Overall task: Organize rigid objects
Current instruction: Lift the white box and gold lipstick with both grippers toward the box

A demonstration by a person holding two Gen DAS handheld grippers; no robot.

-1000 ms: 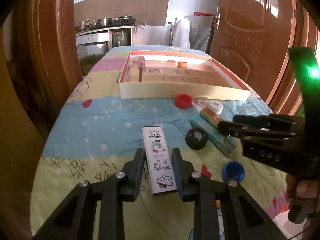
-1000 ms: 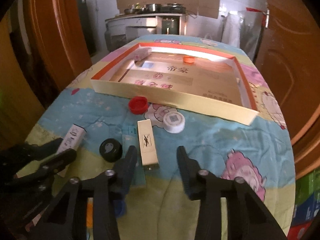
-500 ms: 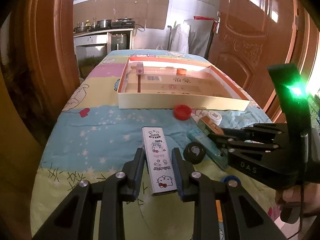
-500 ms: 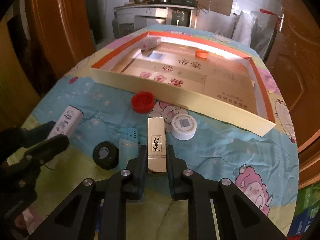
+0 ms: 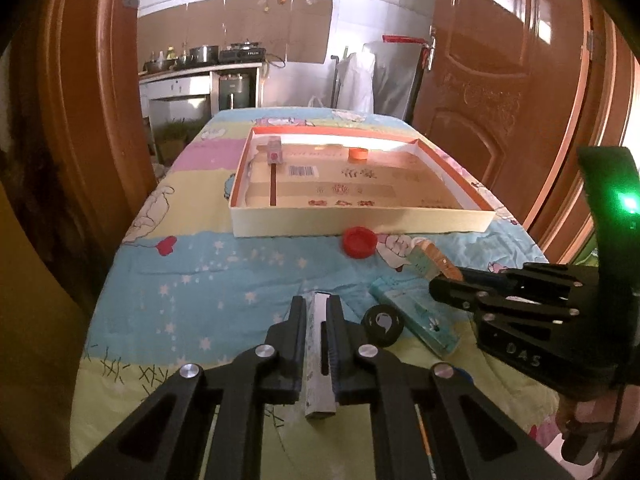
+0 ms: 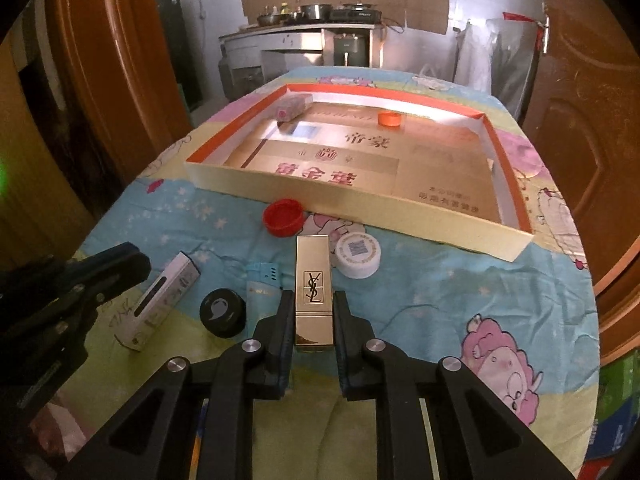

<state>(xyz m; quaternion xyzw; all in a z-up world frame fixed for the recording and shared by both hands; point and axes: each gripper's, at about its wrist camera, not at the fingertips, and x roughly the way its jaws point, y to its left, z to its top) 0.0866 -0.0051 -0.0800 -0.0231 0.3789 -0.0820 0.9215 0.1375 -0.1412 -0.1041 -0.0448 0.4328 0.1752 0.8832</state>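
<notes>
A cartoon-print quilt (image 6: 436,288) covers the table. Brown wooden doors (image 5: 500,92) stand to the right and a wooden door frame (image 5: 84,120) to the left. Far back, pots (image 6: 316,11) sit on a kitchen counter (image 6: 280,34), with cardboard sheets (image 5: 256,28) fixed to the wall above.

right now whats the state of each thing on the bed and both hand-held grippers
left hand-held gripper: shut on the white box, which is turned on its narrow edge
right hand-held gripper: shut on the gold lipstick case
tray: open, holds a pink box and an orange cap
red cap: loose on the quilt, outside the tray
white cap: loose, beside the gold lipstick case
black cap: loose on the quilt
</notes>
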